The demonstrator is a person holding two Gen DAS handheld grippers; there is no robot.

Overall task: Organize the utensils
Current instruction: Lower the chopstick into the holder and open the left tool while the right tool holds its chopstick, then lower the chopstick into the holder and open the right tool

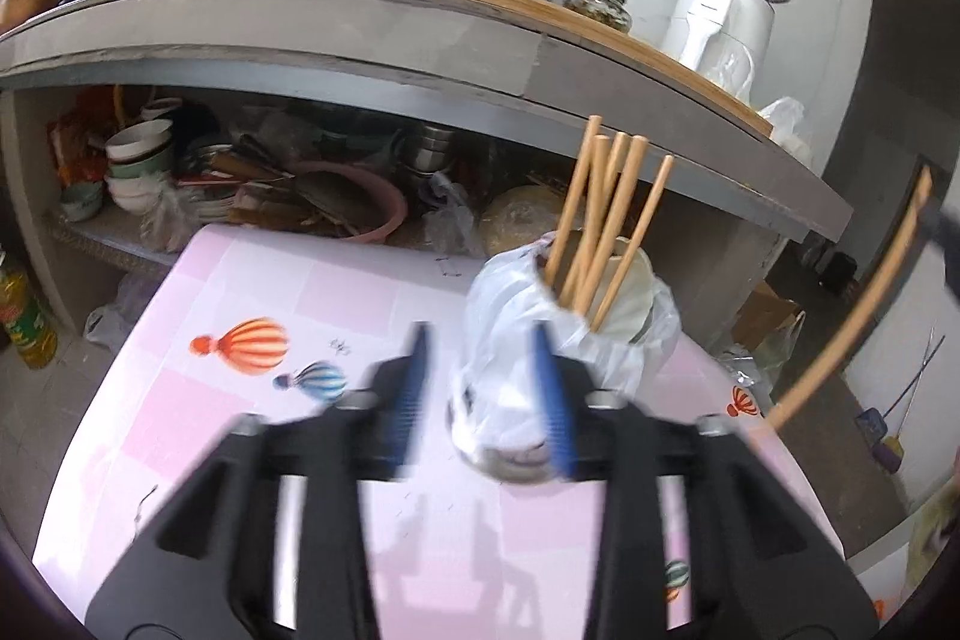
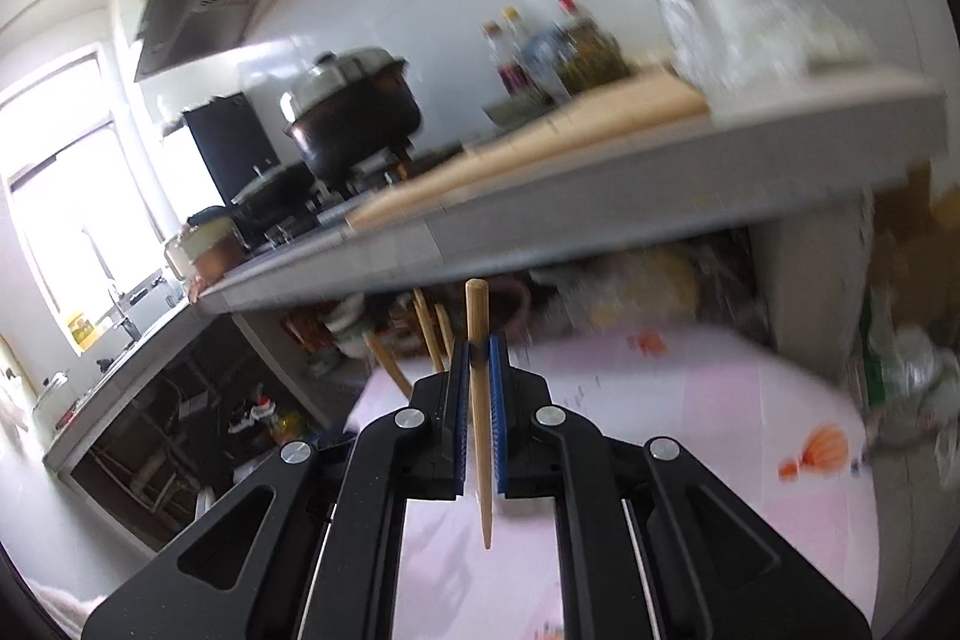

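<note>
Right gripper point(image 2: 478, 349) fingers clamp one chopstick point(image 2: 480, 400) upright; left gripper point(image 1: 480, 340) fingers part-open, empty, holder point(image 1: 606, 280) just beyond.

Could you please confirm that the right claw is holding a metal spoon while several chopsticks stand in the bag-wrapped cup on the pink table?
Not quite: the right wrist view shows the right claw shut on a wooden chopstick, not a spoon. The rest holds.
</note>
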